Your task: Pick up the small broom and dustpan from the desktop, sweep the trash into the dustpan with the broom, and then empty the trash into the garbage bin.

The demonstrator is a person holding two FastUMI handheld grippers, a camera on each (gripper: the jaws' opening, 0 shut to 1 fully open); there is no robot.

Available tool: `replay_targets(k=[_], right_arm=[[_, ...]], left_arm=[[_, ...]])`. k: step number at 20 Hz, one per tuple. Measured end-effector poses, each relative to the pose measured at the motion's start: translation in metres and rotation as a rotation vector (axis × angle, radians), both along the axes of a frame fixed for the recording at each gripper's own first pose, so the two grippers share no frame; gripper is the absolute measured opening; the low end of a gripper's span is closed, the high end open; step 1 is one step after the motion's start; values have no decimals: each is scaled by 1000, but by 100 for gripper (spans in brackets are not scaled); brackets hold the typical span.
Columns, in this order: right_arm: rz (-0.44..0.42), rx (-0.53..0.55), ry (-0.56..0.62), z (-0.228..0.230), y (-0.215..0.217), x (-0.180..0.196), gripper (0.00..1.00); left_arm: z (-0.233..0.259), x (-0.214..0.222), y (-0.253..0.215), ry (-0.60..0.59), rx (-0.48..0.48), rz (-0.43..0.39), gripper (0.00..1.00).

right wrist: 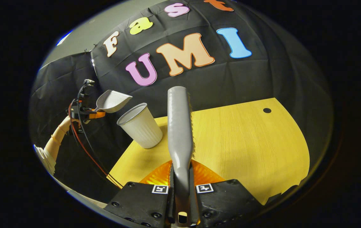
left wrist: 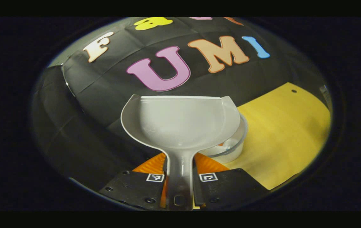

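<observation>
A pale grey dustpan (left wrist: pixel 180 122) is held by its handle in my left gripper (left wrist: pixel 180 177), both fingers pressed on it. Its scoop faces me and looks bare inside. Just beyond and below it stands the white garbage bin (left wrist: pixel 234 145), partly hidden by the scoop. In the right gripper view, my right gripper (right wrist: pixel 182 190) is shut on the handle of the grey broom (right wrist: pixel 179 126), which points up and forward over the yellow desktop (right wrist: pixel 246 148). Off to the left there, the dustpan (right wrist: pixel 112 100) is raised beside the white bin (right wrist: pixel 140 126), in the left gripper (right wrist: pixel 96 114).
The bin stands near the left edge of the yellow desktop (left wrist: pixel 281 136). A small dark hole (right wrist: pixel 266 110) marks the far right of the desktop. A person's hand and sleeve (right wrist: pixel 53 139) with red cables hold the other gripper, off the table's left side.
</observation>
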State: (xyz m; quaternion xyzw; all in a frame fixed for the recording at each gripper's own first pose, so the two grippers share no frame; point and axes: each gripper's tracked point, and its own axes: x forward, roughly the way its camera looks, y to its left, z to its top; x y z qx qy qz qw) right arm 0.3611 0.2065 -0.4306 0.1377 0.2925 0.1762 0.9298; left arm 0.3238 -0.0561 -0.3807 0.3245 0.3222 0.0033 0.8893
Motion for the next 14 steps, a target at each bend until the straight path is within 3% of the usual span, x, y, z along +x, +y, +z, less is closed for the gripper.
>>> replay_targets(k=[4,7,10,12,14], right_arm=[[-15,9,8,-6,-1,1,17],[-41,-5,26,-19,-13,-2,17],[-72,-9,62,-37,-28,-11,17],[-98,-24,95,-57,-39,-17,17],[-113,-38,134,-80,-45,-27,17]], left_arm=[[-3,-16,-93,-16,-200,-90,26],[-38,-41,-177,41,-374,-155,26],[-81,-70,-228,75,-407,-192,29],[-117,-90,-247,105,-432,-176,24],[-159,-113,-265,159,-501,-133,27]])
